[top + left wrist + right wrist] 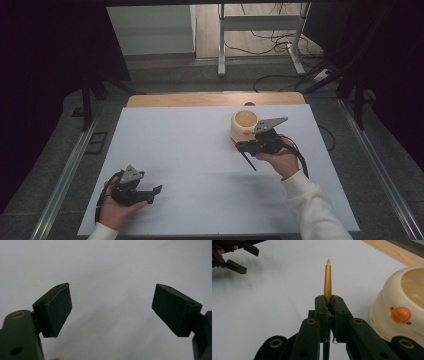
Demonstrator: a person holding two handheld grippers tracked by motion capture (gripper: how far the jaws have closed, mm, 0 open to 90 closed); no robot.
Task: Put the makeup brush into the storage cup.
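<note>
Count: two grippers, left gripper (157,192) and right gripper (329,305). One gold pencil (327,280). One cream round device (244,127) bearing one orange knob (401,314). One white counter (190,150). Two hands.

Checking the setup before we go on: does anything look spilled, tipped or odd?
Nothing stands out. The cream pot stands upright on the white table, with no spill. The right hand-held gripper is shut on a gold pencil; the left hand-held gripper is open.
</note>
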